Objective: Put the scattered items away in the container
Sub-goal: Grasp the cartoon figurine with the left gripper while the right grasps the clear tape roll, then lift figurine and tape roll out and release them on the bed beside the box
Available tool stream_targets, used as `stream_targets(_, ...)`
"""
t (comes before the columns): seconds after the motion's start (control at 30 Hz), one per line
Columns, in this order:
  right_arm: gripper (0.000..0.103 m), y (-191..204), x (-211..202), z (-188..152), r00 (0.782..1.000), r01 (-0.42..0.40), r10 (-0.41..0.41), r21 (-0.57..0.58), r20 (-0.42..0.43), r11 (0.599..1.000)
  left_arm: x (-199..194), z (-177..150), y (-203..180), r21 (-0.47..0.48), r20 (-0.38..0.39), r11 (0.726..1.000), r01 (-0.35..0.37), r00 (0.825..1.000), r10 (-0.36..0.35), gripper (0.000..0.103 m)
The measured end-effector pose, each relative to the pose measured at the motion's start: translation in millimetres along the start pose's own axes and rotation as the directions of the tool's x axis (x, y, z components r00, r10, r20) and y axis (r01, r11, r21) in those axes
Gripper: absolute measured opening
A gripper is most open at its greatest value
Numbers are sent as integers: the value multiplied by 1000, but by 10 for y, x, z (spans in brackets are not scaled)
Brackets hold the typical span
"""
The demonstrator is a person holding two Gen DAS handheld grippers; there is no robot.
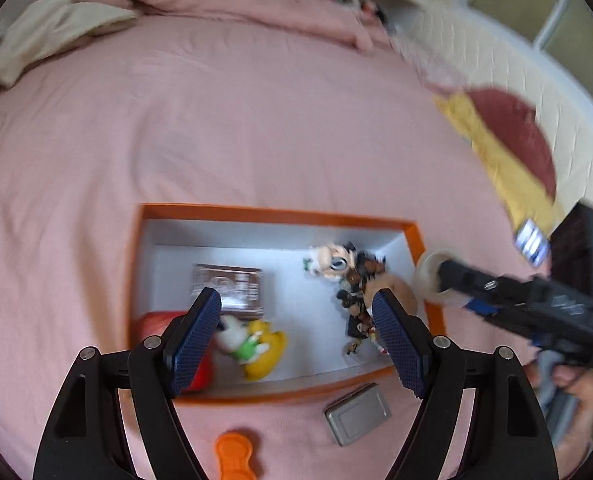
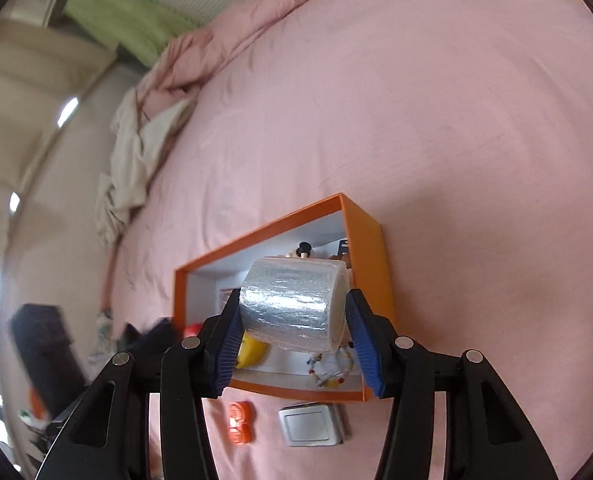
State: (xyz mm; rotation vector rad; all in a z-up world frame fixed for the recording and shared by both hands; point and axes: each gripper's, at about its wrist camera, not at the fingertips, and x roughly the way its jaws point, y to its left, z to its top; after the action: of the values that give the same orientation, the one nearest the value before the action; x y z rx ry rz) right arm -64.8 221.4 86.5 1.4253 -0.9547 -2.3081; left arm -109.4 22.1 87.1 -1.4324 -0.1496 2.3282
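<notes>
Tape roll (image 2: 288,312): where did you have it, and was it gripped?

You had it aloft between the pads of your right tool (image 2: 294,294), over the near right corner of the orange box (image 2: 368,264) on the bed (image 2: 456,120). The left pad lay against one end. At the other end I couldn't tell whether the pad pressed or stood just clear, so I won't call that grip either way. Your left tool (image 1: 296,340) stood spread over the box with nothing between its pads.

How would you expect it to handle?

I'd judge it light and stiff, a hard ring that wouldn't crush. Its glossy wrap looked slick, so the curved side was a poor place to pinch. You were right to take it across the flat ends; hooking one finger through the core would serve too. It would likely roll on landing, and the figurine (image 1: 332,262) and bead string (image 1: 356,300) below looked delicate.

What couldn't you make out?

The roll hid most of the box floor from your right view, and its core faced away. Your left view was smeared. The orange case (image 1: 236,456) was cut off at the bottom edge, while the grey tin (image 1: 356,414) lay outside the box, just beside its near wall.
</notes>
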Motion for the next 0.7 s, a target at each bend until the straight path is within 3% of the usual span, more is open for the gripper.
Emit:
stream_targets(0.07, 50, 27, -85, 63, 999, 32, -31, -16, 43, 999, 225, 80, -159, 33, -40, 999, 3, 999, -2, 78)
stream_targets(0.27, 50, -5, -319, 158, 988, 28, -31, 19, 153, 999, 664, 291, -378, 58, -45, 998, -14, 999, 17, 78)
stream_targets(0.3, 50, -18, -314, 163, 988, 17, -21, 28, 150, 999, 765, 290, -376, 61, -69, 998, -29, 997, 33, 75)
stream_targets(0.33, 50, -28, -307, 168, 989, 4, -10, 37, 146, 999, 886, 278, -364, 63, -105, 997, -52, 993, 59, 61)
stream_targets(0.37, 50, -28, -297, 168, 990, -3, -3, 39, 142, 999, 969, 252, -331, 57, -129, 996, -66, 989, 72, 56)
stream_targets(0.4, 50, -26, -292, 170, 990, -1, -4, 35, 141, 999, 978, 238, -281, 32, -129, 998, -57, 990, 61, 54)
stream_targets(0.43, 50, -16, -286, 171, 990, -3, -2, 32, 141, 999, 940, 239, -226, -4, -116, 999, -43, 992, 42, 43)
stream_targets(0.7, 50, 116, -244, 146, 990, -25, 25, -5, 139, 1000, 370, 178, 157, -144, -50, 989, 42, 998, -50, 43)
